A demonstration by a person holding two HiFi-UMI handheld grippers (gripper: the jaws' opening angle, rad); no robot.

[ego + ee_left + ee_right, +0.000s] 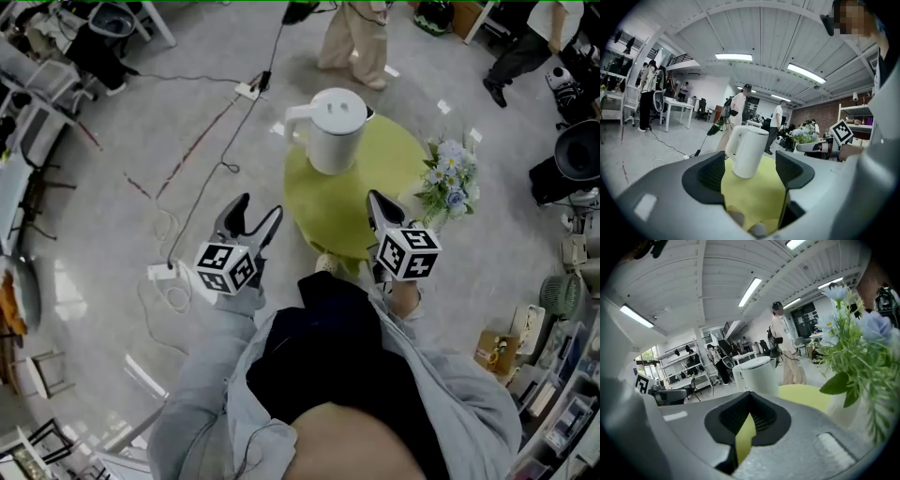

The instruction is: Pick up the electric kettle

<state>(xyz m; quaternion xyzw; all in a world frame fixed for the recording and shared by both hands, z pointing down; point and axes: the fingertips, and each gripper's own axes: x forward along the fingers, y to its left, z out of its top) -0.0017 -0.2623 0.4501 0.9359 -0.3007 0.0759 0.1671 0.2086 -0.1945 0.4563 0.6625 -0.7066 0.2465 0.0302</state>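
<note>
A white electric kettle (333, 129) stands upright with its lid closed on the far part of a round yellow-green table (352, 220). Its handle points left. My left gripper (260, 206) is open and hangs off the table's left edge, short of the kettle. In the left gripper view the kettle (749, 152) shows between the two spread jaws, some way ahead. My right gripper (373, 197) is shut on nothing above the table's near right part. In the right gripper view the kettle (759, 376) stands ahead beyond the closed jaws.
A vase of blue and white flowers (450, 180) stands at the table's right edge, close to my right gripper. A power strip with cables (164, 274) lies on the floor to the left. A person (356, 37) stands behind the table. Shelves and clutter line the right side.
</note>
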